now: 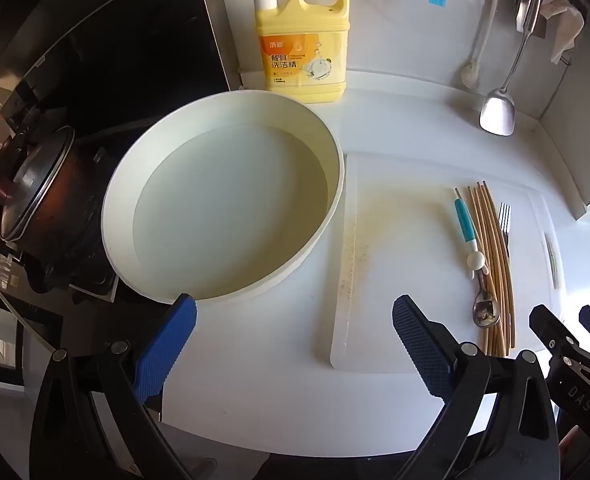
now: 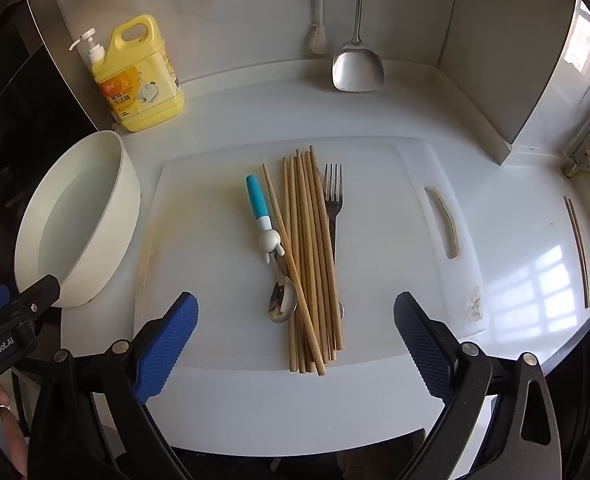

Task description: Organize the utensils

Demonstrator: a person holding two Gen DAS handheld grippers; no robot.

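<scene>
The chopsticks lie bundled mid cutting board, spoon at nine o'clock, fork at three. Light, stiff, slippery rods (likely to roll) are best pinched mid-length. Both right gripper and left gripper are held wide open, empty.
</scene>
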